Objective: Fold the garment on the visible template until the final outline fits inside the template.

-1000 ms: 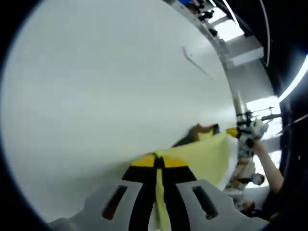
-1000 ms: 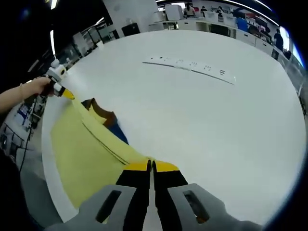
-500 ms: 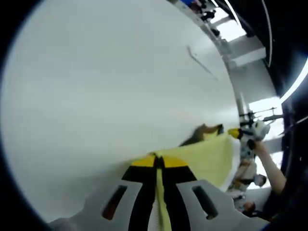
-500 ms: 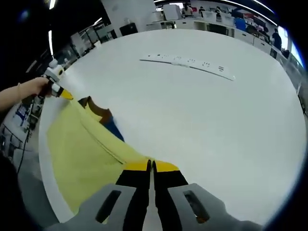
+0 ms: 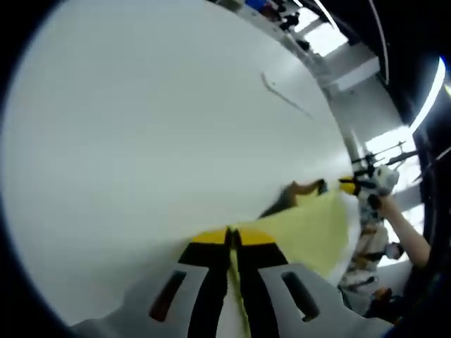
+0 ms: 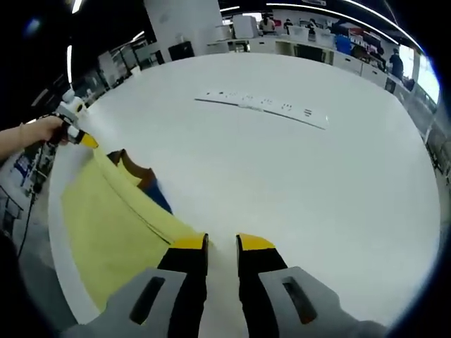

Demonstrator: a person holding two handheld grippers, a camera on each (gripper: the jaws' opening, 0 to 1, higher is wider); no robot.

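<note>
My right tongs (image 6: 221, 243) stand apart beside the garment (image 6: 106, 225), which runs left to my left tongs (image 5: 232, 238), clamped on its other corner, on the counter (image 6: 282, 162).

No text, label or number can be read.

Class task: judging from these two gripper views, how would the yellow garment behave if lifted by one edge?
Probably floppy: the yellow garment sags between the left gripper and the right gripper, whose jaws stand apart. Likely light: it looks thin. It may slide easily on the smooth white table.
</note>
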